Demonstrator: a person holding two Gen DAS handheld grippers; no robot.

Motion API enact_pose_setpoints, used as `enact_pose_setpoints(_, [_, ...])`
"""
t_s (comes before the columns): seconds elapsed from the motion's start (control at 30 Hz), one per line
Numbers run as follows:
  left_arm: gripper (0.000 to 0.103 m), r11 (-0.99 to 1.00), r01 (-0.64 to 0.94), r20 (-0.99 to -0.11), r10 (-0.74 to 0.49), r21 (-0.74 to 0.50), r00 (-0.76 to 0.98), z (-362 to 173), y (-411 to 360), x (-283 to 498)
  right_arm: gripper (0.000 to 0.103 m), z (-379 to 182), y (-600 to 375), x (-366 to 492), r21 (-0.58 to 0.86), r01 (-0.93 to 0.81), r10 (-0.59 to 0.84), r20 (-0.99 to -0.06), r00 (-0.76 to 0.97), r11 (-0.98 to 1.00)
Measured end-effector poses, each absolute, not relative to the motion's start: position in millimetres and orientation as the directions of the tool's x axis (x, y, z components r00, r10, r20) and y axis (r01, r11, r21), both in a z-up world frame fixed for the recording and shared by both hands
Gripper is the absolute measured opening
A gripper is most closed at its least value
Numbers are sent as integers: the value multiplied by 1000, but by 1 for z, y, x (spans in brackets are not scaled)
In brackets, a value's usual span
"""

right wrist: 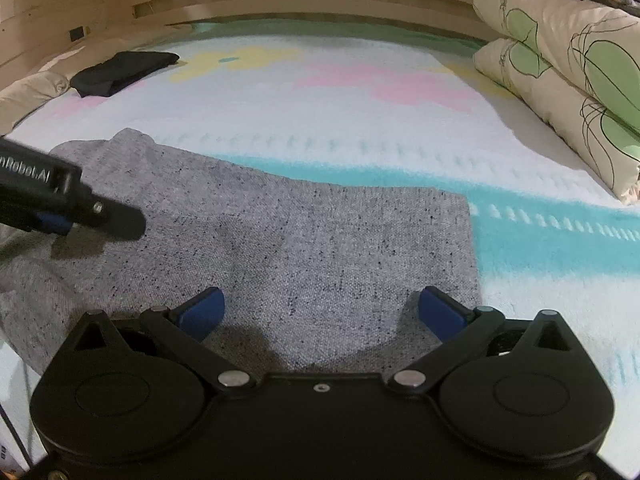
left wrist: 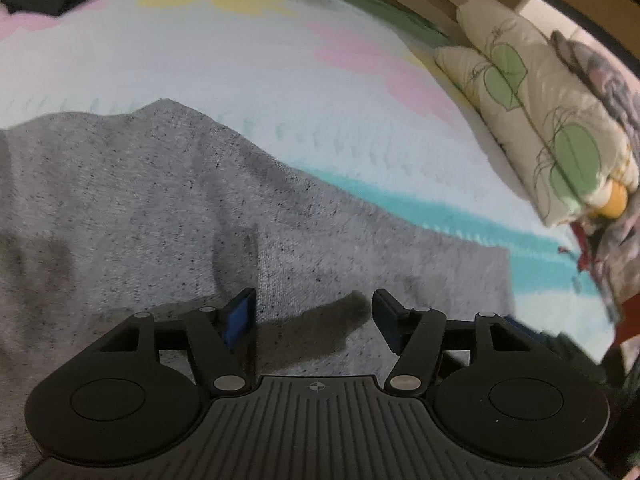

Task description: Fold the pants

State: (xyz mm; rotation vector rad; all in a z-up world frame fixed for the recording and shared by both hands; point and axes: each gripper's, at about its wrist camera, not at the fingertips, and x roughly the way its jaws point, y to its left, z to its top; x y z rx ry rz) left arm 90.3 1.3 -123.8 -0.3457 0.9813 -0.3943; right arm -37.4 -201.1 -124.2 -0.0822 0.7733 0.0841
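The grey pants point(right wrist: 280, 240) are being kept flat on the bed point(right wrist: 360, 120), folded into a broad panel. The left gripper point(left wrist: 314, 312) is being held tilted downward just over the fabric, its jaws spread with nothing pinched between them. The right gripper point(right wrist: 320, 308) is likewise being angled down above the pants' near edge, jaws spread wide and empty. Folded bedding point(right wrist: 560, 80) is being kept at the right.
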Motion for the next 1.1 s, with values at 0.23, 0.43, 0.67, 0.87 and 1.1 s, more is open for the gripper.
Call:
enact_pose_setpoints(0.23, [13,844,203,-672,-521,-496,526,-118,5,79,103,-118,-203,-28,-25,-102,48,-758,651,994])
enact_pose_setpoints(0.43, [13,833,253,-625,-541,-493,563,-86,13,65,102,-105,-208,-12,-5,-121,64,-826,560,993])
enact_pose_setpoints(0.67, [15,851,197,-699,-515,-487,497,-115,20,82,102,-82,-213,-14,63,-70,94,-754,650,996])
enact_pose_setpoints(0.87, [22,865,172,-724,-492,-472,484,-118,16,92,103,-116,-193,12,-5,-117,51,-877,478,993])
enact_pose_setpoints(1.1, [22,903,151,-749,-419,-402,512,-88,26,60,103,-116,-192,21,9,-97,50,-902,430,995])
